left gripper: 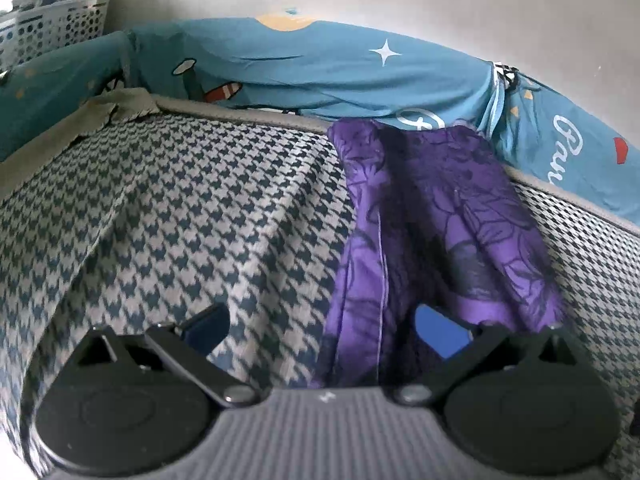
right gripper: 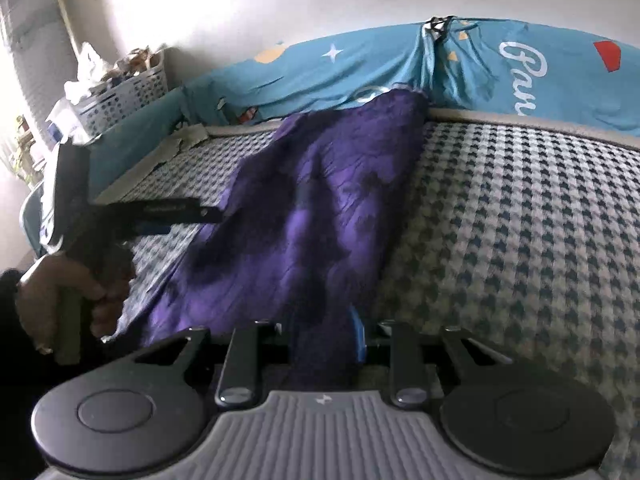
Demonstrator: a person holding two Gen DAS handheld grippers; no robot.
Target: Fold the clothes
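I see a purple floral-print fabric garment point(right gripper: 304, 208) lying as a long strip on the houndstooth-patterned blue-and-grey bed cover point(right gripper: 520, 216), reaching from the near edge of the bed to its far edge. My right gripper point(right gripper: 320, 340) is closed on the near end of the garment, with cloth bunched between its 2 fingers. My left gripper point(left gripper: 324, 328) stands wide open; the garment's near-left edge lies between its fingers, neither pad pressing it. A hand point(right gripper: 68, 300) holds the left gripper's handle. A blue printed cushion point(left gripper: 320, 64) lines the far edge, and a white perforated plastic basket point(left gripper: 56, 20) sits beyond the far-left corner.
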